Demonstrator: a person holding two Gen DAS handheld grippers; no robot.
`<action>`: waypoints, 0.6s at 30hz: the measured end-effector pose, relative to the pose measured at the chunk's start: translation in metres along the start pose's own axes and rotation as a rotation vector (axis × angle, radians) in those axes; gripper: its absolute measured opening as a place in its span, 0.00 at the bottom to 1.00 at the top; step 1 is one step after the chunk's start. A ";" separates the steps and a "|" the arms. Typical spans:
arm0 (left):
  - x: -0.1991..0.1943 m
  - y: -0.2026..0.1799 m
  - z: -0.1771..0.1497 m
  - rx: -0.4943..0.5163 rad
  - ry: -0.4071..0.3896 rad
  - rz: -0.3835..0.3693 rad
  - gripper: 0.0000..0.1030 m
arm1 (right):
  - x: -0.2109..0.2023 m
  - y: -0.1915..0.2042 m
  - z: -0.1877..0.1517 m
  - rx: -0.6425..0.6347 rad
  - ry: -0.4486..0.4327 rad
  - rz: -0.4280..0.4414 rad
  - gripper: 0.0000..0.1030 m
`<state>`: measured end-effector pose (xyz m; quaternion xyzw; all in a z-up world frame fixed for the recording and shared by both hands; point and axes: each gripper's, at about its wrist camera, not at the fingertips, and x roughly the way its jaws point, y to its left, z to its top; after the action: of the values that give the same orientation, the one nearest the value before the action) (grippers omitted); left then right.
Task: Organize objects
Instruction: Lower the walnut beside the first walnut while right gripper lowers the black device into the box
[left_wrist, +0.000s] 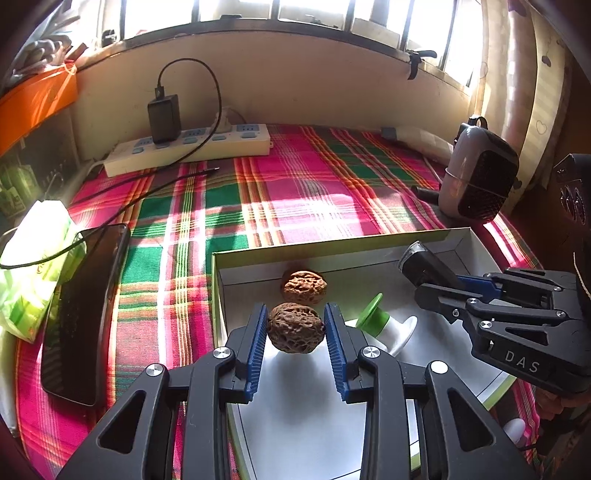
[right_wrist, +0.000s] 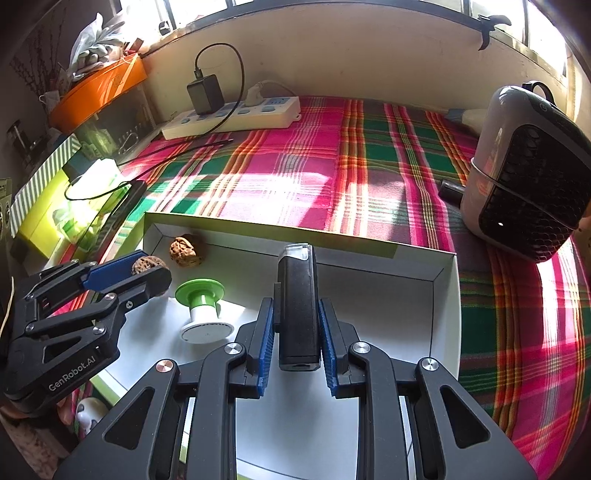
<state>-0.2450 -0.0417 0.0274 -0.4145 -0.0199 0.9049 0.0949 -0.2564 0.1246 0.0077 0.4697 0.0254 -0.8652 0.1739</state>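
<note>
Holding a walnut (left_wrist: 294, 328) in my left gripper (left_wrist: 295, 326) and a black device (right_wrist: 297, 306) in my right gripper (right_wrist: 296, 325), both over the white box (right_wrist: 448, 295).

My left pads pinch the walnut just above the box floor, near a second walnut (left_wrist: 304, 286) lying by the far wall. My right pads clamp the black device's sides, clear cap forward. A green-and-white spool (right_wrist: 202, 312) lies between them inside the box on the plaid cloth (left_wrist: 295, 184).
</note>
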 end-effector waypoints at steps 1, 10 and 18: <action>0.000 0.000 0.001 -0.002 0.000 0.001 0.28 | 0.001 0.000 0.000 0.002 0.000 -0.001 0.24; 0.006 -0.007 0.000 0.033 -0.001 0.014 0.28 | 0.007 0.002 0.000 -0.001 0.008 -0.013 0.24; 0.008 -0.009 0.000 0.034 0.000 0.009 0.29 | 0.008 0.002 -0.001 0.005 0.009 -0.010 0.24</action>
<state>-0.2483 -0.0314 0.0223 -0.4131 -0.0024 0.9054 0.0978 -0.2594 0.1207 0.0007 0.4739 0.0262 -0.8640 0.1681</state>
